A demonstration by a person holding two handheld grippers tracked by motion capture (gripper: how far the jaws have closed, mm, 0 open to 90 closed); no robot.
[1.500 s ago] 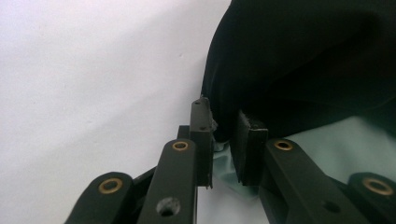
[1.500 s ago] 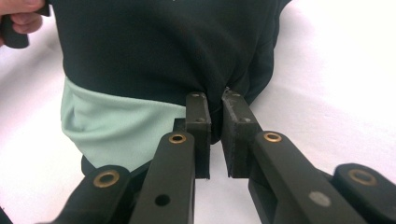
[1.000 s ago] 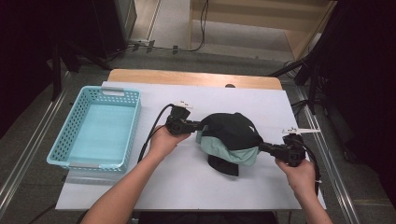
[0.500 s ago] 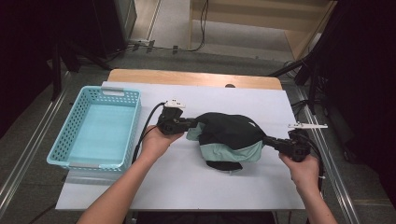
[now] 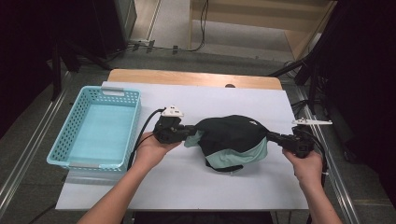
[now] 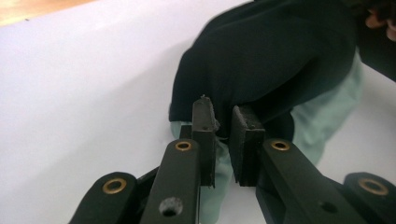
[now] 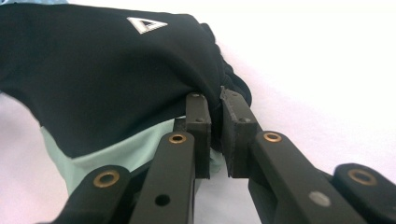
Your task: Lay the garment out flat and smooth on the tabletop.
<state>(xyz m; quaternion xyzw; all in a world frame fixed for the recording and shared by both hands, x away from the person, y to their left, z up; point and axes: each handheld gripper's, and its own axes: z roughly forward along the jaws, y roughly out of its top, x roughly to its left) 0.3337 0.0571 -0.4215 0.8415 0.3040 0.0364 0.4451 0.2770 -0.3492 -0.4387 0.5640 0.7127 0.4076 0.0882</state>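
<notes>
Both grippers clamp the black and mint garment (image 5: 231,140) mid-table: left gripper (image 5: 189,133) on its left edge, right gripper (image 5: 273,137) apparently pinching the right edge, beside the blue basket (image 5: 77,121).

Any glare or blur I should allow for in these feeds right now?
High view: dark surroundings, white table evenly lit. Left gripper view: garment soft, pads sharp. Right gripper view: tabletop washed out toward the top, garment's triangle logo crisp.
</notes>
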